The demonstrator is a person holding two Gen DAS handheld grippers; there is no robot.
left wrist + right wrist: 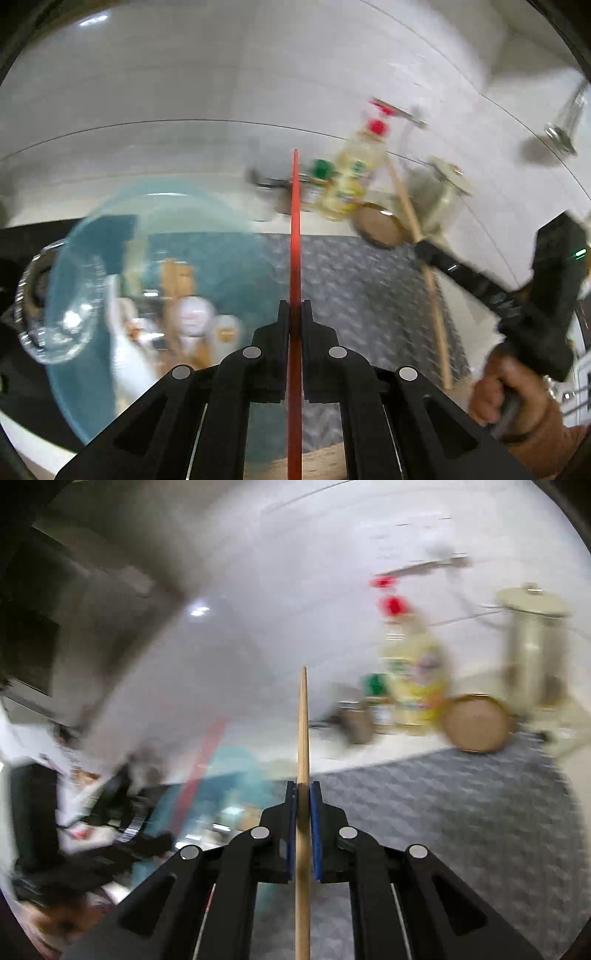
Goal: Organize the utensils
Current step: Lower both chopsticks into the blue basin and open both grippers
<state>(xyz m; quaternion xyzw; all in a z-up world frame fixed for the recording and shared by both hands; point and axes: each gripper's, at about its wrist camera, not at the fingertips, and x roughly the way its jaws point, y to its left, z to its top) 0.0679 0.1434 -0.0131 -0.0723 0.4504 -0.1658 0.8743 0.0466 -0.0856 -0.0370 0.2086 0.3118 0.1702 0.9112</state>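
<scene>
Both tools are loaded. The left gripper (294, 306) has its jaws clamped on a thin red utensil (295, 229), whose handle runs straight up the centre of the left wrist view, in line with the fingers and pointing toward the back wall. The right gripper (303, 788) is closed on a wooden utensil (303, 738), likewise lying along the fingers up the centre of its own view; from the left camera the same stick crosses the right of frame on a slant, held by the person's hand (513, 384) at lower right. What end each utensil carries cannot be seen. A teal bowl (207, 254) sits at lower left of the left view, holding a glass jug and blurred items, and lies nearer the left tool. A cream canister (532, 642) stands at the upper right of the right view, beyond the grey patterned mat (461, 812) and beside an oil bottle (413, 672); it lies nearer the right tool. In my judgement either could be the destination; the frames do not settle which. Both views are motion-blurred.
</scene>
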